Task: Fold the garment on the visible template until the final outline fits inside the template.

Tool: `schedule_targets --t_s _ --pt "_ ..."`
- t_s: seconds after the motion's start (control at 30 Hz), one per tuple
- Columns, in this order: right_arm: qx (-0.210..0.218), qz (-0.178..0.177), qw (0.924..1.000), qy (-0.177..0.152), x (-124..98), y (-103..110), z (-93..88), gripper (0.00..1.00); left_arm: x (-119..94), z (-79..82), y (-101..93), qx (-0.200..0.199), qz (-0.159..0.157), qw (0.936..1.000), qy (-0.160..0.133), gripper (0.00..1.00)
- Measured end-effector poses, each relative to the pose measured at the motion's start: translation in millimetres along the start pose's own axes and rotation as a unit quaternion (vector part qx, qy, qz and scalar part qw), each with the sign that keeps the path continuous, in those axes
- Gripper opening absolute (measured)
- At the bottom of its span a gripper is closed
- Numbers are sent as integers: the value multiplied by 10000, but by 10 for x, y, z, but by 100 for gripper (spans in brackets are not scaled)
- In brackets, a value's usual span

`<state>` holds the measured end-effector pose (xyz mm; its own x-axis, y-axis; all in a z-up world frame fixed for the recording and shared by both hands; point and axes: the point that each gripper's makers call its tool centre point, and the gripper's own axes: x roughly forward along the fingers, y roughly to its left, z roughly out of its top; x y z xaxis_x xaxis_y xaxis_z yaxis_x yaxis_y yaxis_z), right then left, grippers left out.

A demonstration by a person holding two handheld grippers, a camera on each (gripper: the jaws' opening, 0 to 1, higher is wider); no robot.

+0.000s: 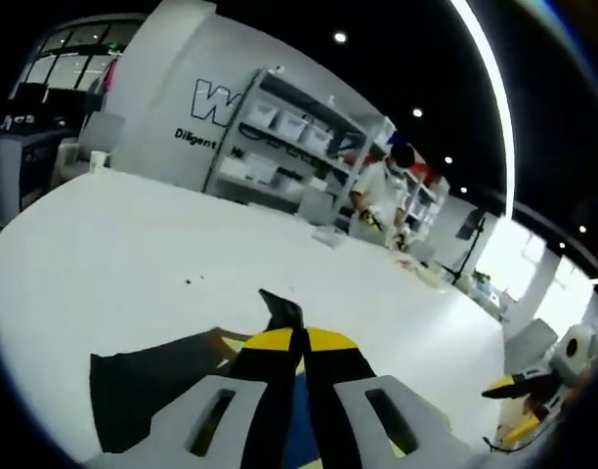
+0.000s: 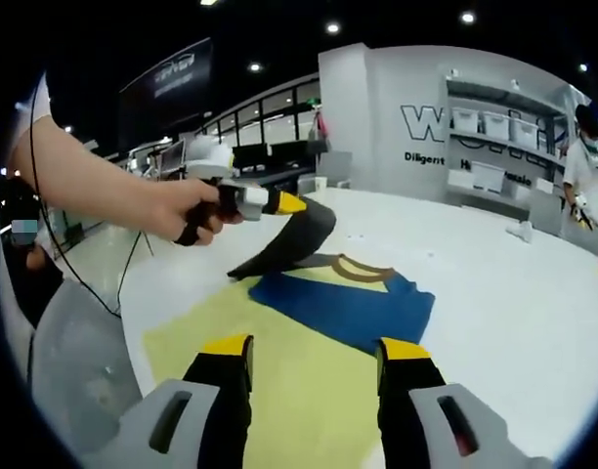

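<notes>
The garment (image 2: 353, 305) is blue with a tan collar and lies partly folded on a yellow template (image 2: 279, 391) on the white table. One black part of it (image 2: 294, 239) is lifted off the table, and my left gripper (image 2: 291, 203), held by a person's hand (image 2: 187, 210), is shut on that fabric. In the left gripper view the jaws (image 1: 299, 342) are pressed together on the black cloth (image 1: 143, 381), which hangs to the left. My right gripper (image 2: 315, 347) hovers open over the template, just short of the blue cloth, with nothing between its fingers.
The white table (image 2: 514, 283) stretches wide around the template. The right gripper (image 1: 519, 386) shows at the right of the left gripper view. A person (image 1: 382, 191) works by shelves (image 1: 289, 137) at the far side. Small items (image 2: 522, 232) lie far back on the table.
</notes>
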<state>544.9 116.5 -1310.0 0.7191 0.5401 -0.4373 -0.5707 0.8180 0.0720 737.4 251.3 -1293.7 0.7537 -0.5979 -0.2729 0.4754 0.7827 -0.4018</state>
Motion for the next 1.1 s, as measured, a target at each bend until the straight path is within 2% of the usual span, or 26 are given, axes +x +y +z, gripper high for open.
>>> schedule_targets --t_s 0.27,0.4,0.5,0.67,0.8,1.1 --pt "37 -5 10000 -25 -67 -61 11 55 191 -247 -212 337 -107 9989 317 0" --pt "84 -51 9999 -32 -108 -110 -11 56 275 -336 -319 378 -195 9983 410 0" --pt "123 -79 9999 -43 -139 -138 -30 56 340 -375 -407 373 -245 9980 439 0" --pt "195 -129 9997 -34 -174 -184 -68 56 459 -331 -704 428 -587 9966 382 0" --pt "229 -150 9996 -37 -192 -205 -81 56 533 -354 -729 416 -552 9966 441 0" --pt "276 -191 9994 24 -237 -255 -150 56 650 -532 -796 345 -575 9957 639 0"
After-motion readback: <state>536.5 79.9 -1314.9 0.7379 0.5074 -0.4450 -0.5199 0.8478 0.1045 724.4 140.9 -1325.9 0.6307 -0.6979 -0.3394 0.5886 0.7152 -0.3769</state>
